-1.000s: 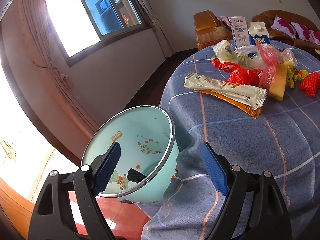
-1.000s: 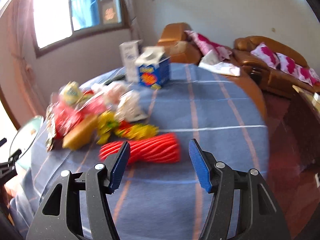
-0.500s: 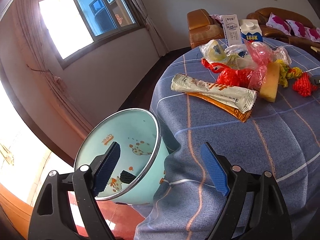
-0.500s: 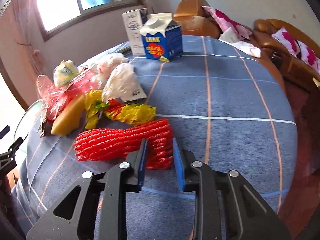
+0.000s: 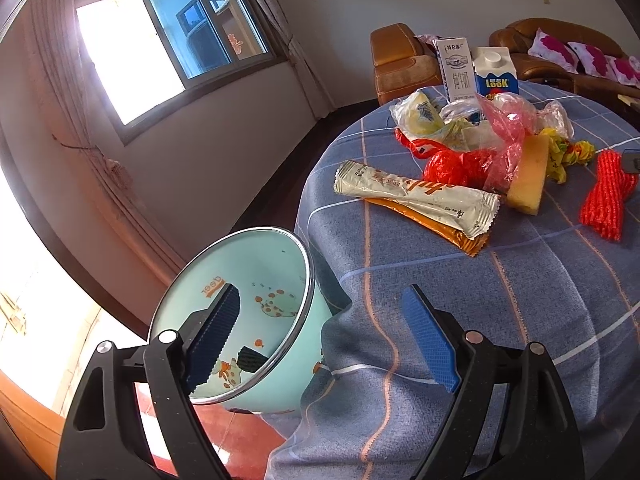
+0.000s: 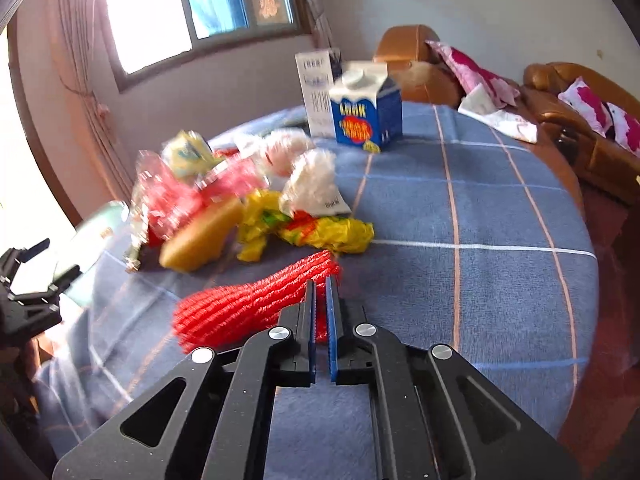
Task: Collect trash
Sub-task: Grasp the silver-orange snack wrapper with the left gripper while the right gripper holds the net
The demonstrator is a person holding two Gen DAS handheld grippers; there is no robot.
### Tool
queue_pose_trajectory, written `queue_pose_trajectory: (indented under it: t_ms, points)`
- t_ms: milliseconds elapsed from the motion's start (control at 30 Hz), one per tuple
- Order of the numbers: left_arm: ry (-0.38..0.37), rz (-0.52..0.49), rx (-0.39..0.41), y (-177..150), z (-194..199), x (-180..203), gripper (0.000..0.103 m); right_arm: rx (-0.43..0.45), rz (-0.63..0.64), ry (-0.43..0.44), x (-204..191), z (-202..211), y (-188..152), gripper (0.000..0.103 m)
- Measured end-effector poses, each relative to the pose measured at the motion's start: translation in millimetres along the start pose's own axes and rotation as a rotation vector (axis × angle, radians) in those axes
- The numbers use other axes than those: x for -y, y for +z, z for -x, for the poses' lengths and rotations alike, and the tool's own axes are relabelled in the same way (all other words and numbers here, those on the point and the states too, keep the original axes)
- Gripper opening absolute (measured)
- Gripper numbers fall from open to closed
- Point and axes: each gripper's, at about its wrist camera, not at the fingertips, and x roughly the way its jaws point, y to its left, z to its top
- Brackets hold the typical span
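- Since a second ago the right gripper (image 6: 321, 300) has gone from spread wide above the red foam net (image 6: 256, 304) to pinching one end of it; the pads stand almost together with red mesh between them. The left gripper (image 5: 320, 340) has barely shifted: its jaws are spread, one finger inside the mint-green bin (image 5: 240, 320), the other over the tablecloth (image 5: 520, 300), closed on nothing.
- The net lies on the cloth, trailing left and ahead of the right jaws, only its near end gripped.
- Risk, nearest first: the hold is on a thin edge of soft mesh, so I judge it could slide out on lifting, or stretch and drag instead of rising.
- The free end lies just beside the yellow wrapper (image 6: 320, 232) and the yellow sponge (image 6: 200, 240), ahead and left of the jaws; a low sweep toward the bin would likely drag them across the cloth.
- The bin is tilted, its mouth facing the table edge, and nothing grips its rim; a bump from the net or the right gripper could knock it away.
- Beyond the left jaws lie a long white wrapper (image 5: 416, 196) on an orange one, then red and pink plastic bags (image 5: 480, 152).
- Far side: a blue milk carton (image 6: 366, 110) and a tall white carton (image 6: 316, 92), upright.
- The table is round under a blue checked cloth that hangs in folds at the near edge, which could snag a finger.
- Behind: brown leather sofas (image 6: 580, 120) with pink cushions, a sunlit window (image 5: 172, 44), curtains, a red floor.
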Motion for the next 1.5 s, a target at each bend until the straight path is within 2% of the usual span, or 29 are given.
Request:
queue_pose_trajectory:
  t_ms: [67, 100, 133, 167, 200, 400, 500, 600, 700, 867, 967, 1067, 1133, 1300, 1500]
  points:
    - [-0.004, -0.007, 0.004, 1, 1, 3, 0.082, 0.002, -0.006, 0.000, 1, 2, 0, 0.007]
    - [-0.005, -0.010, 0.007, 1, 2, 4, 0.082, -0.001, -0.017, 0.014, 4, 3, 0, 0.015]
    - [-0.004, -0.012, 0.008, 1, 3, 5, 0.082, -0.005, -0.030, 0.030, 7, 3, 0, 0.033]
    - [-0.004, -0.012, 0.008, 0, 3, 5, 0.082, 0.004, -0.033, 0.022, 8, 5, 0, 0.041]
    - [-0.004, -0.011, 0.007, 0, 3, 4, 0.082, 0.010, -0.028, 0.010, 9, 6, 1, 0.044]
    - [0.002, -0.010, -0.001, -1, 0, 3, 0.082, -0.018, -0.012, 0.016, 5, -10, 9, 0.044]
    - [0.001, -0.009, -0.005, -1, -1, 2, 0.082, -0.084, 0.024, 0.015, -4, -28, 3, 0.042]
    - [0.001, -0.006, -0.006, -2, -1, 1, 0.082, -0.092, 0.059, 0.015, -10, -32, -2, 0.028]
    - [-0.006, -0.004, -0.005, 0, -1, 2, 0.082, -0.073, 0.082, 0.002, -15, -26, -4, 0.006]
    - [-0.048, 0.004, 0.000, 10, 0, 9, 0.083, 0.039, 0.010, 0.020, -7, 4, -5, 0.006]
    - [-0.085, 0.011, 0.015, 23, 1, 19, 0.093, 0.105, -0.058, 0.006, 7, 25, 0, 0.006]
    - [-0.106, 0.023, 0.022, 40, -4, 32, 0.095, 0.150, -0.105, -0.027, 22, 39, 4, 0.006]
    - [-0.083, 0.014, 0.023, 50, -11, 41, 0.095, 0.167, -0.124, -0.043, 31, 45, 6, 0.006]
    - [-0.072, 0.030, -0.035, 68, -39, 58, 0.095, 0.176, -0.134, -0.046, 35, 44, 3, 0.006]
    - [-0.048, 0.001, -0.097, 57, -53, 55, 0.095, 0.173, -0.123, -0.029, 33, 41, -1, 0.006]
